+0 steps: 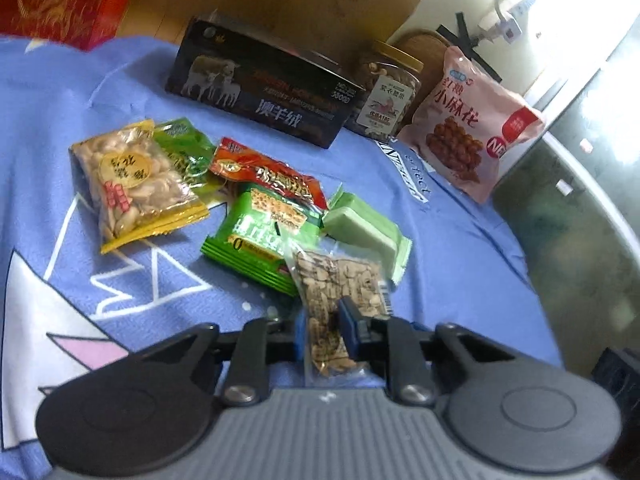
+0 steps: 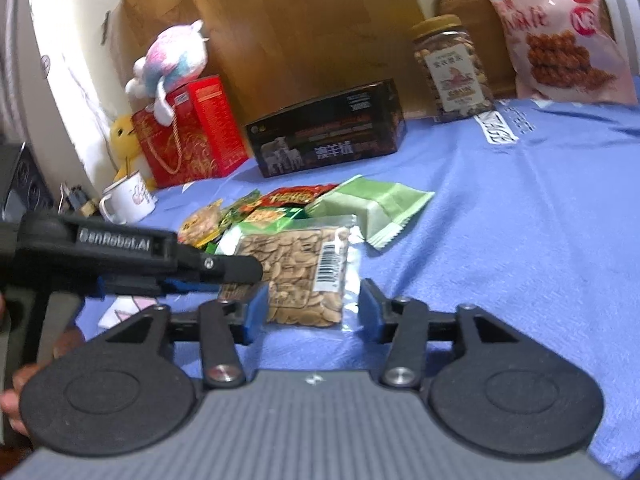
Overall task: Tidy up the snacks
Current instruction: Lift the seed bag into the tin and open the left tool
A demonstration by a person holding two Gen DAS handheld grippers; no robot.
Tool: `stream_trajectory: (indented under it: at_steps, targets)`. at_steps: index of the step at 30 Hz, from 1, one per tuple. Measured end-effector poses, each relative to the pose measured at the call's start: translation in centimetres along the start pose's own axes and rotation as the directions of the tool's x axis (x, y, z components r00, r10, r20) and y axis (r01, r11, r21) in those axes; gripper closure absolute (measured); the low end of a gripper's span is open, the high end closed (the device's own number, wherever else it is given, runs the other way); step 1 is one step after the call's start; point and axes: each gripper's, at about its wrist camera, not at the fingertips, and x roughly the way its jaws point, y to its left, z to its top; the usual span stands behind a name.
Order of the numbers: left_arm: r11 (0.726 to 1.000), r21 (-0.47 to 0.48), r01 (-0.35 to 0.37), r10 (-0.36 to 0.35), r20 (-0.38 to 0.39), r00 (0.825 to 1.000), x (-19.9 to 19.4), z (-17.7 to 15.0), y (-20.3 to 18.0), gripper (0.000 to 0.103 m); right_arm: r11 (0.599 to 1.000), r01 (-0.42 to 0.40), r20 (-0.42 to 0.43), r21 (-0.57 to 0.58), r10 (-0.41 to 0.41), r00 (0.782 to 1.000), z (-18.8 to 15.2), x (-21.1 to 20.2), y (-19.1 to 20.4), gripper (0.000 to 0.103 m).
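Note:
A clear packet of pale seeds (image 1: 340, 280) lies at the near end of a snack pile on the blue cloth (image 1: 440, 220). My left gripper (image 1: 326, 332) is shut on the packet's near end. In the right wrist view the same packet (image 2: 304, 264) lies between the blue pads of my right gripper (image 2: 312, 312), which stands open; its right pad is clear of the packet. The left gripper (image 2: 240, 270) reaches in from the left and pinches the packet's left edge. Behind lie a yellow peanut packet (image 1: 132, 184), a red packet (image 1: 264, 176), a green packet (image 1: 256, 248) and pale green wafers (image 1: 364, 232).
At the back stand a black box (image 1: 260, 92), a nut jar (image 1: 388, 96) and a pink snack bag (image 1: 468, 120). A red gift box (image 2: 192, 132) with a plush toy (image 2: 172, 64) on it and a white mug (image 2: 128, 198) sit at the far left. A hand shows at the left edge.

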Motion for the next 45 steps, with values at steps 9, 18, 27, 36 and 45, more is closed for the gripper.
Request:
stream_trajectory:
  at_steps: [9,18,27,36,45]
  targets:
    - [0.993,-0.051,0.105,-0.105,0.0,0.994,-1.1,1.8,-0.5,0.093,0.978,0.014,-0.071,-0.21,-0.029,0.997,-0.1,1.3,2.8,0.018]
    - [0.996,-0.011,0.091,-0.09,0.031,0.995,-1.7,2.5,-0.8,0.092,0.985,0.069,0.004,-0.158,-0.069,0.998,0.0,0.7,1.9,0.066]
    - [0.988,0.116,0.097,-0.113,0.134,0.985,-2.5,8.5,-2.5,0.091,0.961,0.145,0.173,-0.234,-0.106,0.979,3.3,1.6,3.0,0.069]
    - [0.983,0.183,0.016,-0.057,0.222,0.973,2.1,18.8,-1.4,0.09,0.902,0.25,0.281,-0.352,-0.153,0.948,11.4,9.9,2.8,0.07]
    - [0.956,0.181,-0.23,0.187,0.224,0.956,7.3,20.6,1.5,0.076,0.917,0.202,0.141,-0.343,-0.162,0.977,15.1,15.6,0.7,0.063]
